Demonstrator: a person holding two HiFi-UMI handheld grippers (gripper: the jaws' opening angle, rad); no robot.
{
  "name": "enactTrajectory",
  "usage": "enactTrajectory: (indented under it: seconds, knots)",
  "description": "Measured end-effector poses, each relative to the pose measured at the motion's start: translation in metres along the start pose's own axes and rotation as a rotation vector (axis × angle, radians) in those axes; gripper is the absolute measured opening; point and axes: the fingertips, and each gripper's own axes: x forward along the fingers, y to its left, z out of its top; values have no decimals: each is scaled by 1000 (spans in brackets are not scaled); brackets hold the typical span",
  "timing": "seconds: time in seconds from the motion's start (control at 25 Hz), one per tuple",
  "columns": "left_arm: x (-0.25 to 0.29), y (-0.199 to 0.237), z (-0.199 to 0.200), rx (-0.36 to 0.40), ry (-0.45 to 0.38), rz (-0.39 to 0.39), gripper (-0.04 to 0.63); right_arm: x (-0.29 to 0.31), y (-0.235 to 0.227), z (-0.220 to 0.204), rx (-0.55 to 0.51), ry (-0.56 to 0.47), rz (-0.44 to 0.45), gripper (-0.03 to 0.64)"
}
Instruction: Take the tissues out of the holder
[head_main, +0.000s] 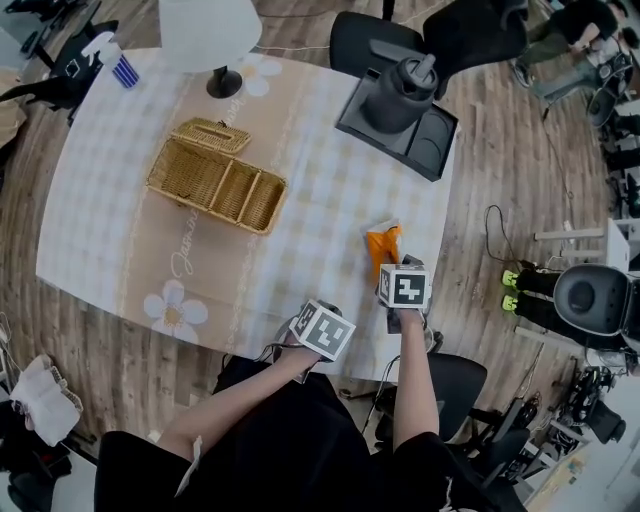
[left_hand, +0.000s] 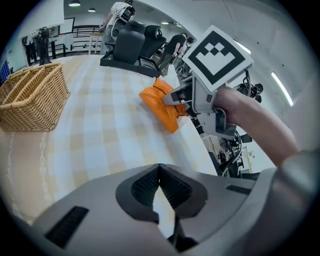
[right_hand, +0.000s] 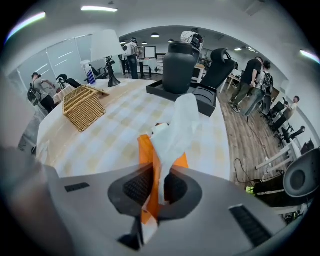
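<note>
My right gripper (head_main: 386, 262) is shut on an orange tissue pack (head_main: 383, 244) just above the table's near right part. In the right gripper view the orange pack (right_hand: 146, 150) runs down between the jaws, and a white tissue (right_hand: 179, 125) sticks up out of it. A woven holder (head_main: 212, 135) with a slotted lid rests on the far end of a wicker basket (head_main: 215, 187) at the table's left middle. My left gripper (head_main: 318, 328) hovers at the table's near edge, left of the pack, shut with nothing between its pads (left_hand: 170, 186). From there the pack (left_hand: 162, 107) and the right gripper (left_hand: 172, 97) show ahead.
A white lamp (head_main: 210, 35) and a spray bottle (head_main: 118, 62) stand at the table's far side. A black tray with a dark jug (head_main: 400, 105) sits at the far right corner. Office chairs and people stand on the wooden floor around the table (head_main: 110, 230).
</note>
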Motion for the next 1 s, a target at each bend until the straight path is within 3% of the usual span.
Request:
enactTrajectory:
  seconds: [0.32, 0.52, 0.68, 1.0]
  knots:
    - [2, 2, 3, -15, -3, -8, 0, 5, 3, 0, 30, -3, 52, 29]
    - [3, 1, 4, -15, -6, -17, 0, 0, 8, 3, -11, -34, 69, 34]
    - [3, 0, 4, -10, -7, -22, 0, -5, 14, 5, -58, -43, 67, 131]
    - [1, -2, 4, -2, -10, -26, 0, -40, 9, 15, -24, -149, 11, 144]
